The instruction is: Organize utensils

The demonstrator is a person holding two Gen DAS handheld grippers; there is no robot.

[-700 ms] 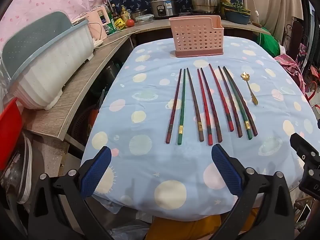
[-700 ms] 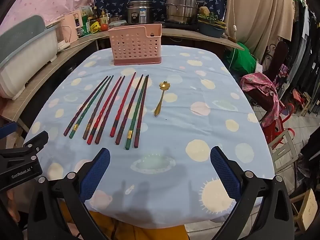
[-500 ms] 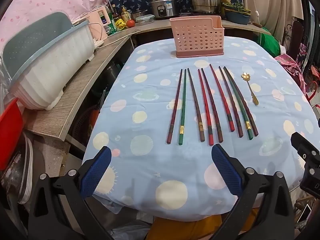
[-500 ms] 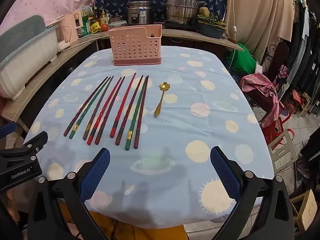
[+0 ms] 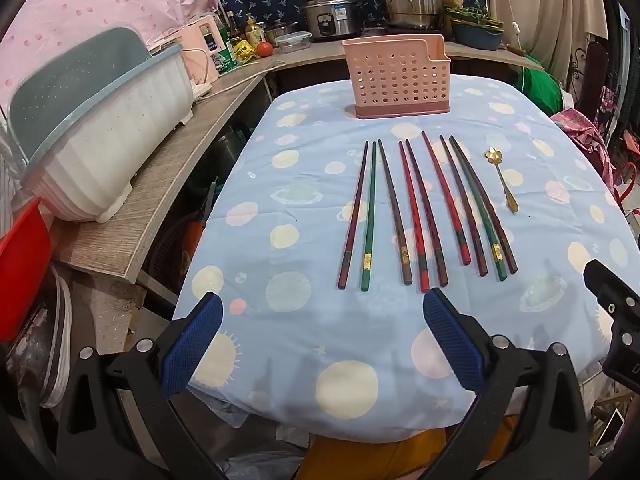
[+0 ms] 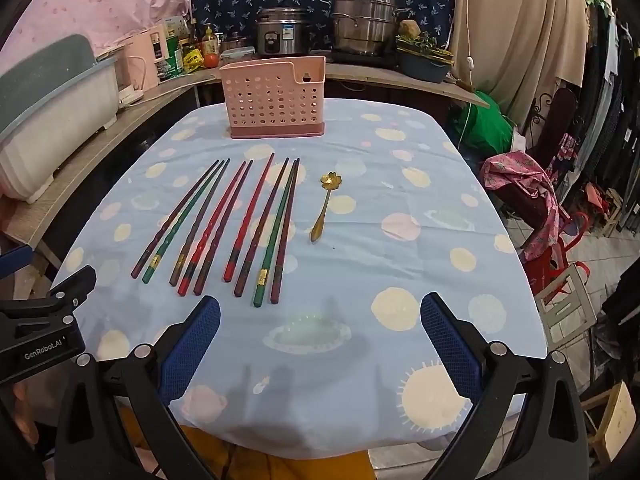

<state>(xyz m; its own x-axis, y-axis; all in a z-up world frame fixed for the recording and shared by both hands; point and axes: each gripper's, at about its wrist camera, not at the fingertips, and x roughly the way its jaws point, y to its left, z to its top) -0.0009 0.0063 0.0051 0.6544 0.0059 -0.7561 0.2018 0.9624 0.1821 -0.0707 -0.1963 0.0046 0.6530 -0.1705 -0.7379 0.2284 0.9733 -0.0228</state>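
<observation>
Pink perforated plastic holder (image 5: 398,76) stands upright at the far end of the table (image 5: 280,332), nothing visibly in it from either view. Nine chopsticks (image 5: 416,212) lie flat in a loose row mid-table, thick ends toward the near edge, mixed colours: dark red, green, brown, bright red. Gold spoon (image 5: 502,180) sits just to their right, apart from them, bowl end toward the holder. Left gripper (image 5: 320,340) hovers over the near edge, jaws wide, holding nothing; right gripper (image 6: 320,340) likewise, wide and empty, roughly in line with the rightmost sticks. Task not started, everything still on the cloth. Risks, as judgement: sticks are thin and lie close together, several pairs nearly touching, so a wide claw coming down may catch two or nudge neighbours out of line. Flat sticks on soft cloth (image 6: 400,280) are hard to get under; pads may pinch fabric and drag the whole row. A stick gripped near one end will likely swing and miss the holder's opening. The holder looks light and could tip or slide if bumped.
</observation>
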